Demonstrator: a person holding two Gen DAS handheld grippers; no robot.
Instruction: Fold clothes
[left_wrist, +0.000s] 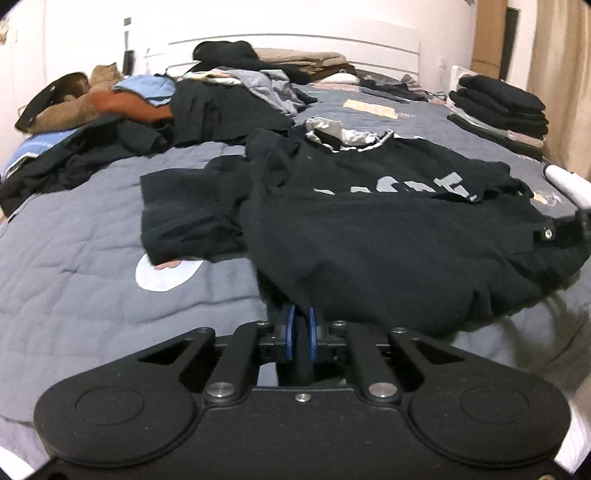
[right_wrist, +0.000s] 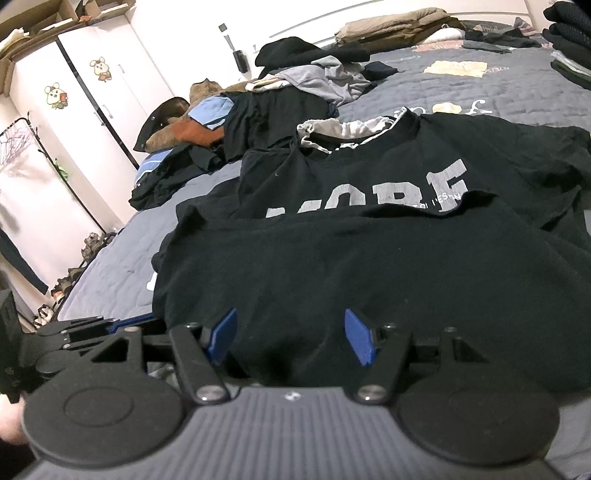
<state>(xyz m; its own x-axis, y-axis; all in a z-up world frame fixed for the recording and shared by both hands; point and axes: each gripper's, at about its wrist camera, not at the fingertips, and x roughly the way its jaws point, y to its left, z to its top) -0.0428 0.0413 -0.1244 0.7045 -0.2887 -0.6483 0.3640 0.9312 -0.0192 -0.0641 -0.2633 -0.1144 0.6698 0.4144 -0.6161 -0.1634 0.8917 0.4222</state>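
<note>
Pinching the near hem of a black T-shirt (left_wrist: 388, 236), the left tool (left_wrist: 301, 338) has its blue fingers (left_wrist: 290, 336) drawn together with dark cloth squeezed between them. The right tool (right_wrist: 290, 338) stands with its blue fingers (right_wrist: 223, 334) spread wide apart, the shirt's folded edge lying between them but not clamped; in the left wrist view this tool also shows at the far right edge of the shirt.

The T-shirt (right_wrist: 369, 266) lies on a bed covered by a grey quilt (left_wrist: 74, 240), just ahead of both tools. Its lower part is folded up over the chest, so the hem lies across the large pale grey letters (right_wrist: 369, 195) and hides their lower halves. One short sleeve (left_wrist: 184, 214) spreads flat to the left. The collar (right_wrist: 351, 138) has a pale trim, and a light grey inner lining shows at the neck opening. The cloth is rumpled and bulges near the tools.

Beyond the shirt, to the left, a loose heap of clothes (left_wrist: 207, 103) in black, grey, blue and brown is spread over the quilt. On the far right a neat stack of folded dark clothes (left_wrist: 502, 107) sits near the bed's edge. Behind everything a white headboard (left_wrist: 295, 40) stands against the wall, and the right wrist view shows a white wardrobe (right_wrist: 85, 99) with stickers off to the left.
</note>
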